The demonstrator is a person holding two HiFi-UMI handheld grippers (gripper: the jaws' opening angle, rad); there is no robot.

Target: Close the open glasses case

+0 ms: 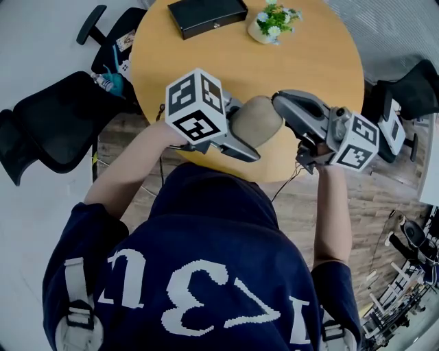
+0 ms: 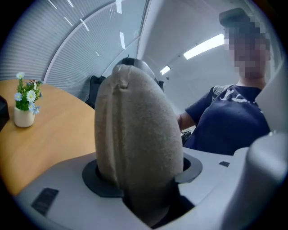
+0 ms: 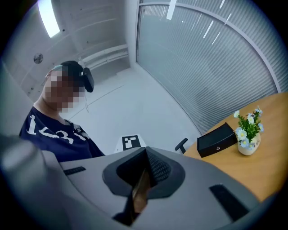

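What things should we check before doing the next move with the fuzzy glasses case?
1. Grip: ok, the left gripper clamps the glasses case in the air.
2. Helper: ok, the right gripper is shut and empty.
3. Lid fully closed: cannot tell, only a seam shows.
4. Landing room: ok, the table is bare nearby; the black box and flower pot stand at its far side.

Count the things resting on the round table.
2. A black box at the far edge and a flower pot just right of it. The glasses case is in the left tongs, not on the table; the near edge is partly hidden.
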